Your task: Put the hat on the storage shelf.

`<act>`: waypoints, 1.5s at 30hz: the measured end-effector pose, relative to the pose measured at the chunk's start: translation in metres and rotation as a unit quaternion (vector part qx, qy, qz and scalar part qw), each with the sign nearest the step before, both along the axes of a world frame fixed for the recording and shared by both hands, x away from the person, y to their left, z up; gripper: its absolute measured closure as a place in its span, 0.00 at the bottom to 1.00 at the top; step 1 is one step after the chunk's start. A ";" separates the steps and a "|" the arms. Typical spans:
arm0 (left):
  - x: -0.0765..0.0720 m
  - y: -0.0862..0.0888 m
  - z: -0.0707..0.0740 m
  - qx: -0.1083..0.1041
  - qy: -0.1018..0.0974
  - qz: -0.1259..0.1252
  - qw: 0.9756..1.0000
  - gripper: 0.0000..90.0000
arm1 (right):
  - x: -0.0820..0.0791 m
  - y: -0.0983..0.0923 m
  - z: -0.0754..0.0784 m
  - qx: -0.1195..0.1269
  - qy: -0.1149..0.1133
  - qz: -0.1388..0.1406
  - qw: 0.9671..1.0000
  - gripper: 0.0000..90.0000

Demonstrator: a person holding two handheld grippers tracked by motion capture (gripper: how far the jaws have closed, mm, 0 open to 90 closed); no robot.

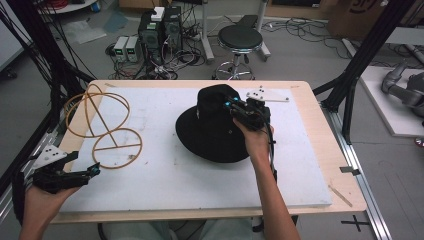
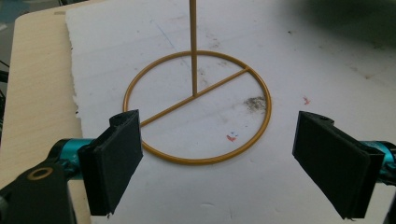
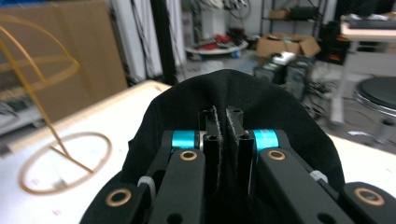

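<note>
High view | right gripper (image 1: 239, 111) clenched on black hat (image 1: 212, 125) crown | left gripper (image 1: 92, 171) released near wire stand (image 1: 102, 125)

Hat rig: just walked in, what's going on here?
A person works at the white-topped table with a handheld gripper in each hand. The right gripper is pinched shut on the crown of the black hat, which sits mid-table. The left gripper hovers open near the table's front left edge, facing the ring base of the yellow wire hat stand. The stand carries nothing.
</note>
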State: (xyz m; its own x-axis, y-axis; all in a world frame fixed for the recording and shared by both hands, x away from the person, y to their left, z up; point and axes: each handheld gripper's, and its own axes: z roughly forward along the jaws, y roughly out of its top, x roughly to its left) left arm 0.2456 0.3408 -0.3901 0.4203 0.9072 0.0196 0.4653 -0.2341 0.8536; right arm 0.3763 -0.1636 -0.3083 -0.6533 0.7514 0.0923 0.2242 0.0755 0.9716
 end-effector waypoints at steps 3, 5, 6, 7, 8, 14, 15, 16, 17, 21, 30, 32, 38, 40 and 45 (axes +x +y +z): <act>0.000 0.000 0.000 -0.001 -0.001 0.001 1.000 0.18 | 0.004 0.007 0.008 0.033 0.000 0.020 0.999 0.97; -0.001 0.000 0.000 -0.001 0.000 0.001 1.000 0.18 | 0.005 0.014 0.014 0.043 -0.005 0.029 0.999 0.97; -0.001 0.000 -0.001 -0.002 0.001 0.001 1.000 0.18 | 0.006 0.017 0.018 0.047 -0.008 0.036 0.998 0.97; -0.001 0.000 -0.001 -0.002 0.001 -0.001 1.000 0.18 | 0.007 0.020 0.021 0.051 -0.011 0.038 0.998 0.97; -0.001 0.000 -0.001 -0.001 0.001 0.000 1.000 0.18 | 0.008 0.023 0.024 0.055 -0.015 0.040 0.998 0.97; -0.003 -0.001 0.001 -0.001 -0.003 -0.002 1.000 0.18 | 0.015 0.031 0.043 0.098 -0.023 0.048 0.994 0.97; -0.003 0.000 0.001 -0.002 -0.003 -0.001 1.000 0.18 | 0.016 0.031 0.045 0.108 -0.023 0.050 0.993 0.97; -0.003 0.000 0.001 -0.002 -0.003 -0.001 1.000 0.18 | 0.018 0.031 0.047 0.121 -0.022 0.053 0.991 0.97; -0.004 0.000 0.001 -0.003 -0.003 -0.001 1.000 0.18 | 0.019 0.031 0.050 0.133 -0.020 0.055 0.989 0.97; -0.004 -0.001 0.002 -0.002 -0.003 -0.001 1.000 0.18 | 0.021 0.035 0.056 0.158 -0.019 0.066 0.985 0.97; -0.004 -0.003 0.001 -0.001 -0.003 -0.006 1.000 0.18 | 0.026 0.056 0.070 0.204 -0.018 0.095 0.974 0.97; -0.004 -0.003 0.001 -0.001 -0.003 -0.006 1.000 0.18 | 0.027 0.063 0.072 0.213 -0.016 0.104 0.971 0.97; -0.006 -0.002 0.001 0.002 -0.004 -0.006 1.000 0.18 | 0.028 0.085 0.077 0.222 -0.010 0.127 0.967 0.97; -0.007 -0.001 0.001 0.001 -0.004 -0.004 1.000 0.18 | 0.028 0.092 0.078 0.222 -0.008 0.135 0.966 0.97; -0.011 0.003 0.001 0.003 -0.004 -0.001 1.000 0.18 | 0.028 0.109 0.079 0.227 -0.003 0.150 0.962 0.97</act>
